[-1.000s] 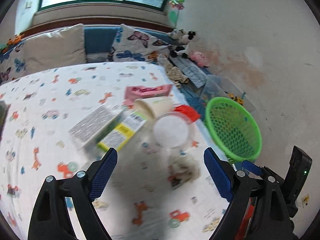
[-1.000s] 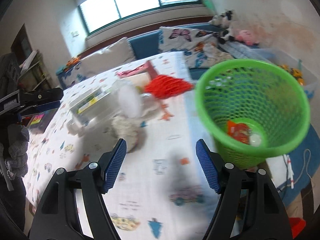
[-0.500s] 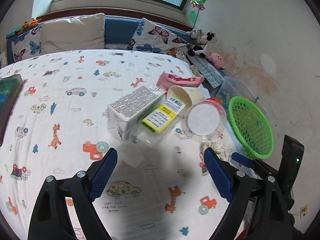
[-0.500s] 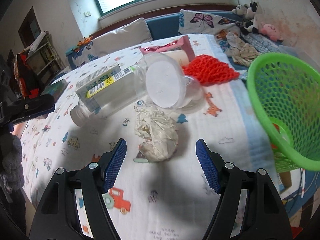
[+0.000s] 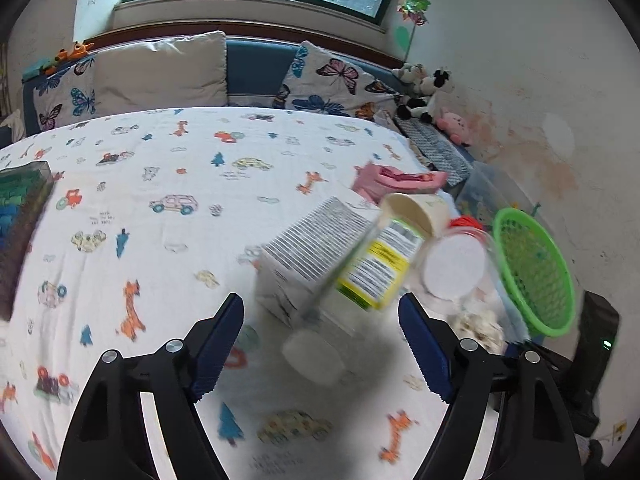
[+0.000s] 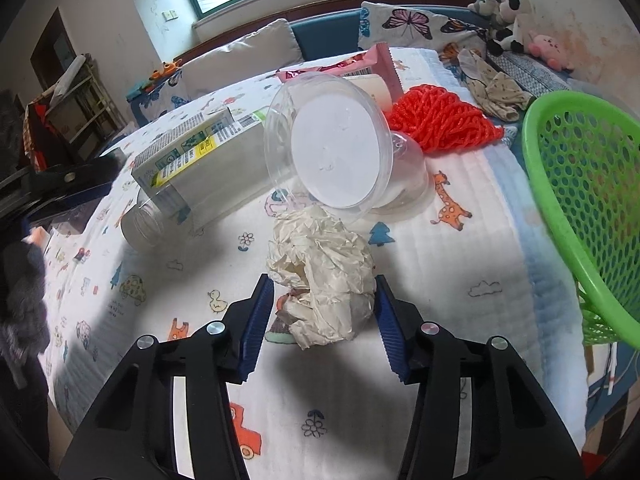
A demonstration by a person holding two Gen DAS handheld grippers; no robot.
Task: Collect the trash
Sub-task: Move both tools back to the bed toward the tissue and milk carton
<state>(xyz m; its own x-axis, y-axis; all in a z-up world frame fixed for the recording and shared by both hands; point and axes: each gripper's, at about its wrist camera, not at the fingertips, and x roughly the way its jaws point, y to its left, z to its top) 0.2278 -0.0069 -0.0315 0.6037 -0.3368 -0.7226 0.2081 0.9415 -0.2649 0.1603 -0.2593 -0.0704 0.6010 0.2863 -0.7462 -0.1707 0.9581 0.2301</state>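
Because the trash lies in a heap near the edge of the bed, the left claw hangs low over the sheet with its two blue fingers wide apart and nothing between them. Just ahead of it lies a clear bottle, cap end toward the claw, leaning on a box. This view is blurry there. Past them sit a cup, a pink wrapper and a round tub. The green basket stands off the bed's side, close by, so trash can drop into it quickly.

From the right wrist, the right claw sits around a paper ball. Its fingers are on each side of the ball and seem to touch it, but I cannot tell if they squeeze yet. I think this is the grab step. The paper is soft and will squash, so a firm pinch should hold it. Behind it the tub tips on its edge, beside red netting. The basket waits on the right, so the carry looks short.
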